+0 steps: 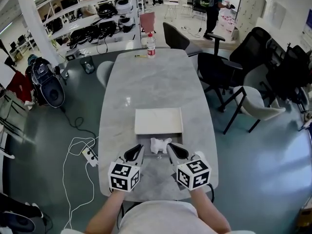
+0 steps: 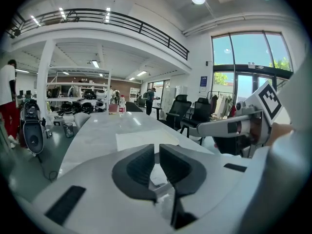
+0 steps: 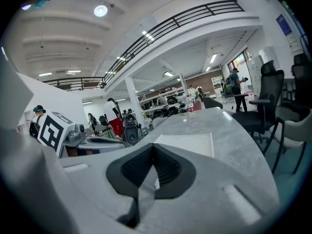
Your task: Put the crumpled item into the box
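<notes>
A crumpled white item [image 1: 160,145] lies on the grey table [image 1: 161,82], just in front of the near edge of a flat white box [image 1: 158,121]. My left gripper [image 1: 138,149] sits just left of the item and my right gripper [image 1: 171,146] just right of it, both pointing at it. Each is shut with nothing held. In the left gripper view the jaws [image 2: 157,147] stand almost together before the box [image 2: 141,139]. The right gripper view has the jaws [image 3: 152,147] meeting at their tips, with the box [image 3: 187,143] beyond.
A water bottle [image 1: 151,45] and a pen [image 1: 140,56] lie at the table's far end. Black chairs [image 1: 219,69] and a pale chair [image 1: 256,106] stand along the right side. A power strip with white cable [image 1: 90,156] lies on the floor at left.
</notes>
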### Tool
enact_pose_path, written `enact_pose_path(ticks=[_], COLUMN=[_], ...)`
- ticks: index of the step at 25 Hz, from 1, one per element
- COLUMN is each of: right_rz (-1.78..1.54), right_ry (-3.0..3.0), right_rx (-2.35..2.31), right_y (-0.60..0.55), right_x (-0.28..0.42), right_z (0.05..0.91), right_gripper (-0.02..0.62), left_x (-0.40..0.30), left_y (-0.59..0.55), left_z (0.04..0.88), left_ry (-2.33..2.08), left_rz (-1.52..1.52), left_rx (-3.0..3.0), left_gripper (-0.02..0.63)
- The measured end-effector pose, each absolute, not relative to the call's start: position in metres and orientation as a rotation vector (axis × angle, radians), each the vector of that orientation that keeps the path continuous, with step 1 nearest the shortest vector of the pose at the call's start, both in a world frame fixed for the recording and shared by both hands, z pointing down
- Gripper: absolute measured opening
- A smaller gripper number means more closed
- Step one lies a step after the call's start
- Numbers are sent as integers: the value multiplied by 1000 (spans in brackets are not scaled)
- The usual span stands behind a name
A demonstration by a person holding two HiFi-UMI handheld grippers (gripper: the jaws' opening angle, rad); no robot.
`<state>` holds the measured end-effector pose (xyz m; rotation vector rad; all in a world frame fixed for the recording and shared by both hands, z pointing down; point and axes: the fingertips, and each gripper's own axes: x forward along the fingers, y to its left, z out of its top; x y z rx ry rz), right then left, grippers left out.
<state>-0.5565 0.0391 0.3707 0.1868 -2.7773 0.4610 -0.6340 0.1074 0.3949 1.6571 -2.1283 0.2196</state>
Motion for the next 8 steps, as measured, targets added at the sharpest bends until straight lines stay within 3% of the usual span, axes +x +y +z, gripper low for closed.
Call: enact_pose_path(ticks=[8], right_rz=[467], right_ry=[-2776], right_rx=[201], right_y=[35], right_x=[-549], right_z=[373], right_gripper=[5], left_x=[-626], left_y=[100], left_z=[399], left_ry=[-2103], left_rz=[223], left_rx=[1674], left_gripper=[34])
